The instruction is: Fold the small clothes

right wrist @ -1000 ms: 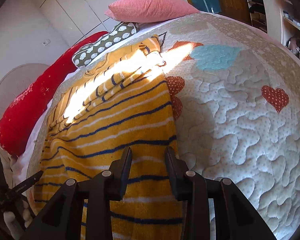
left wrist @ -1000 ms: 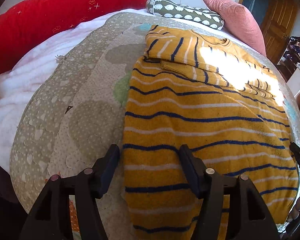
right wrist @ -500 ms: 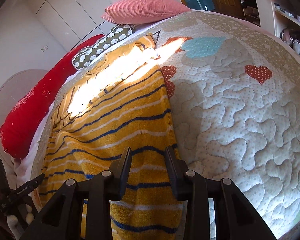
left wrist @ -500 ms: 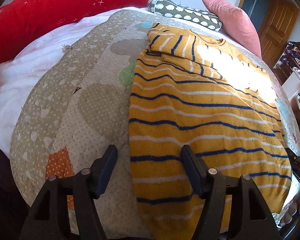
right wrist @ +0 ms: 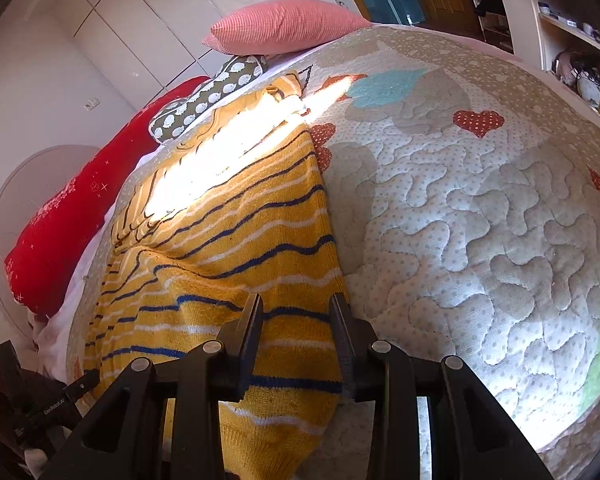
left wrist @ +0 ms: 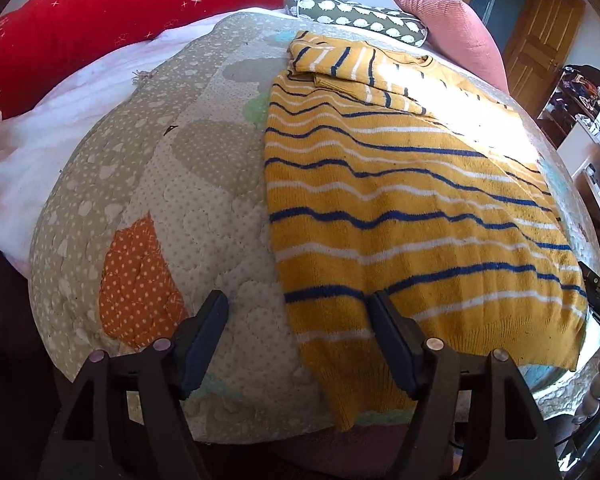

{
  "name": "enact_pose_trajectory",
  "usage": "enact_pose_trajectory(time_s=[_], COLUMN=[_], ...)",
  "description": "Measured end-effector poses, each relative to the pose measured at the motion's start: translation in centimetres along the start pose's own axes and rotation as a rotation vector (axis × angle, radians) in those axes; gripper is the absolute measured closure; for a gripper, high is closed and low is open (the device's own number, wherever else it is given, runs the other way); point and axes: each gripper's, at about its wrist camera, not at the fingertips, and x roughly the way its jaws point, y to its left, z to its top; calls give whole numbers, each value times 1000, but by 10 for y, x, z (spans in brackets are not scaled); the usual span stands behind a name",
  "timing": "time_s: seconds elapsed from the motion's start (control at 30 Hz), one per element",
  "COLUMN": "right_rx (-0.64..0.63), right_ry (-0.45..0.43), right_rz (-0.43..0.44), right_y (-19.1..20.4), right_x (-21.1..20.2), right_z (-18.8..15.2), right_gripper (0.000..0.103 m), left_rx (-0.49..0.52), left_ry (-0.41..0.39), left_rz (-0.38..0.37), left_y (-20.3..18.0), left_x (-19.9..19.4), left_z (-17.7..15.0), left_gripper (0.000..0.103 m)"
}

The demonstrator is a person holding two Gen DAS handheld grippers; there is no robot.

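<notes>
Sunlight falls across a bed covered by a quilted patchwork bedspread point(left wrist: 204, 208), with a red bolster point(left wrist: 100, 20) at the far left, a hedgehog-print cushion point(left wrist: 360, 20) and a pink pillow point(left wrist: 448, 28) along the far edge.

On the near left, the left gripper point(left wrist: 296, 336) hangs just off the near edge of the bed, its jaws spread wide and holding nothing. The left finger is over bare quilt; the right finger is over the near left corner of the yellow striped sweater point(left wrist: 400, 208). That sweater lies flat down the middle of the bed, hem nearest, with 1 sleeve folded across the chest at the far end.

Further right, the right gripper point(right wrist: 296, 328) sits at the sweater's point(right wrist: 236, 240) near right hem corner, its jaws parted with the knit showing between them. The fabric ridges up just ahead of it, yet whether it actually pinches the cloth — I cannot tell.

The hem already droops over the bed's near edge, so an uneven lift could slide the whole garment off. The left gripper also straddles the sweater's side edge — closing there may catch only a thin selvedge, or the quilt with it, and skew the fold.
</notes>
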Motion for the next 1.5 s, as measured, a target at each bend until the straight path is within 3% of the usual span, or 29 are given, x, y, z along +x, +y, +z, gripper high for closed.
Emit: enact_pose_trajectory(time_s=[0.43, 0.5, 0.53, 0.67, 0.8, 0.93, 1.1, 1.23, 1.3, 1.4, 1.43, 1.47, 1.5], right_rx=[-95, -84, -75, -3, 63, 61, 65, 52, 40, -5, -26, -48, -71], right_ry=[-38, -37, -36, -19, -68, -65, -44, -9, 21, 45, 44, 45, 51], right_rz=[-36, -26, -19, 28, 70, 58, 69, 102, 121, 155, 156, 153, 151], right_y=[14, 13, 12, 5, -6, -10, -12, -8, -3, 8, 12, 16, 21], right_x=[4, 4, 3, -5, -23, -27, -24, -20, -14, -8, -7, -6, -6], right_z=[-7, -7, -6, 2, 6, 0, -10, -15, -21, -34, -38, -41, -44], right_gripper=[52, 51, 50, 50, 50, 49, 49, 49, 48, 48, 47, 47, 49], left_rx=[-14, -26, -30, -97, -161, -173, -113, -98, -81, -36, -13, 8, 23], left_ry=[-7, -21, -27, -77, -52, -13, 34, 71, 70, 56, 52, 50, 57], left_rz=[-16, -43, -58, -77, -103, -135, -224, -355, -366, -317, -291, -263, -235], left_y=[0, 3, 6, 27, 48, 48, 24, 8, -1, -16, -20, -24, -24], left_x=[-1, -8, -12, -31, -26, -13, -4, 0, 1, 2, 1, 0, -1], left_z=[-5, -4, -2, 9, 17, 17, 7, 2, -3, -9, -10, -9, -7], left_gripper=[22, 42, 45, 46, 46, 46, 40, 36, 27, 25, 30, 67, 93])
